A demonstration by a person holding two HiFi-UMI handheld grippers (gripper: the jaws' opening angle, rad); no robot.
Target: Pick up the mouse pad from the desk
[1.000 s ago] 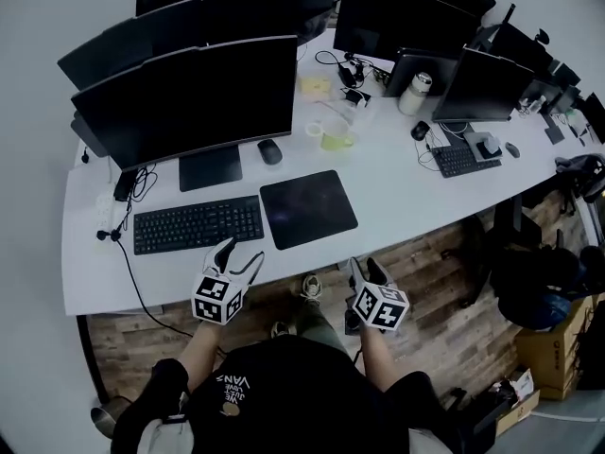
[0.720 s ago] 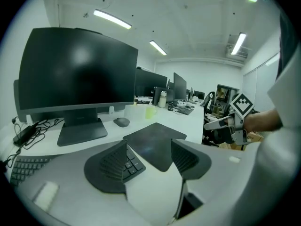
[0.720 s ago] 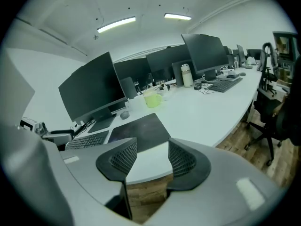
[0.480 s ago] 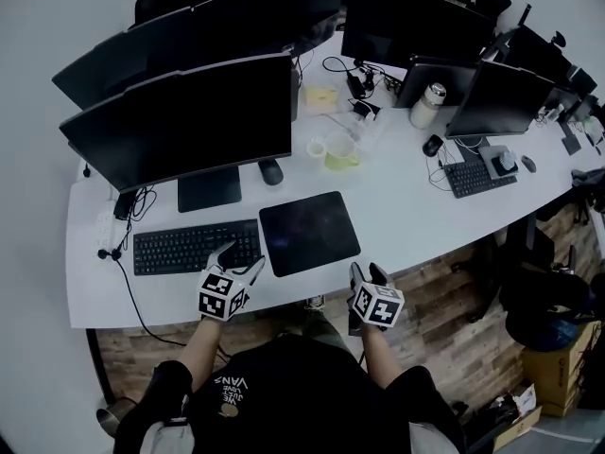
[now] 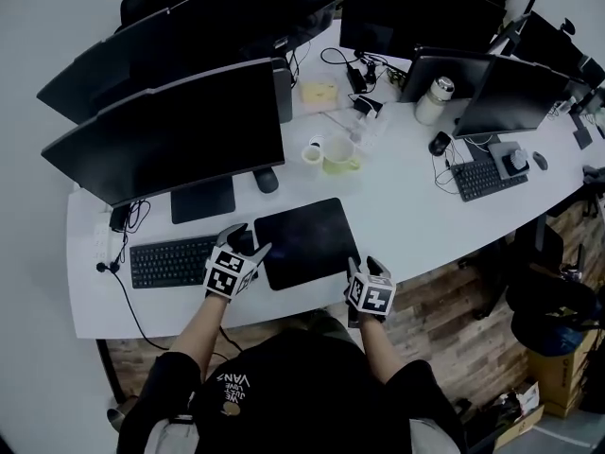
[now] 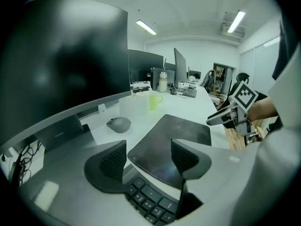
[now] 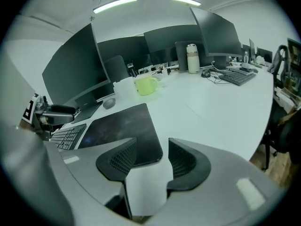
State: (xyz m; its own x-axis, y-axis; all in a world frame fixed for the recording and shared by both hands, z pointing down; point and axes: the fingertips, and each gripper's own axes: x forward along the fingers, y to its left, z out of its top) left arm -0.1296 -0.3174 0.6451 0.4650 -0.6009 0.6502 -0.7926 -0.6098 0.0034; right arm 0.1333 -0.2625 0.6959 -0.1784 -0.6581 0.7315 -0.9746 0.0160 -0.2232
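The dark mouse pad (image 5: 304, 242) lies flat on the white desk (image 5: 406, 211), to the right of the keyboard (image 5: 168, 260). My left gripper (image 5: 248, 242) hovers open over the pad's left edge, where it meets the keyboard. In the left gripper view the pad (image 6: 184, 129) shows between and beyond the open left gripper (image 6: 148, 149), with keyboard keys (image 6: 151, 200) under the jaws. My right gripper (image 5: 365, 267) is open at the pad's near right corner. In the right gripper view that corner of the pad (image 7: 123, 125) sits just ahead of the empty right gripper (image 7: 151, 147).
A dark mouse (image 5: 266, 180) lies behind the pad, by the monitor stand (image 5: 202, 200). A green mug (image 5: 338, 155) and a small white cup (image 5: 313, 152) stand further back. A white bottle (image 5: 434, 100), more monitors and a second keyboard (image 5: 482, 176) are to the right.
Both grippers have moved forward from the desk's front edge and sunk toward the pad, the left to its left edge, the right to its near right corner. Both jaws stayed open.
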